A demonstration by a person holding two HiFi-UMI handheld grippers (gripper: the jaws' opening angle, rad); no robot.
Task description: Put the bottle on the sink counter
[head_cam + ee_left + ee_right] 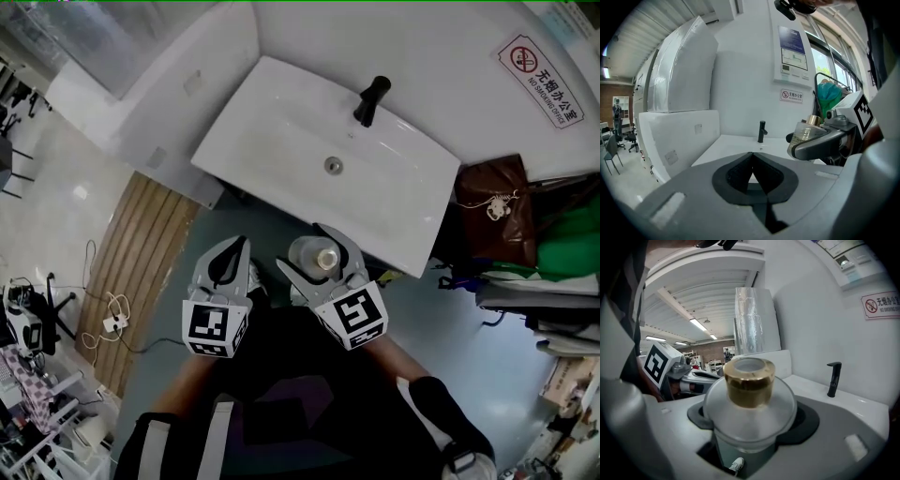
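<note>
**Head view: both claws short of the sink, bottle in the right one**

Both claws point forward and slightly down toward the white sink surface (281, 122), side by side and close together. My forearms run back from them toward the bottom of the frame. Both sit just short of the near edge of the surface, over the floor.

My left claw (241, 247) is closed. In the left gripper view its two tips meet in a point, with nothing between them.

My right claw (309, 251) is clamped on the bottle (749, 380). Its jaws stand wide around the round, clear body. The bottle is upright with its gold cap on top, held in the air and not touching the surface. In the left gripper view it appears off to the right, tucked in the other claw and level with the sink.

My count:
- Two claws, each with one marker cube.
- One bottle.
- One sink basin with one drain (333, 165).
- One black tap (371, 100) at the back of the basin.
- One no-smoking sign (542, 80) on the wall behind.
- One brown bag (492, 202) just beside the right end of the sink.
</note>
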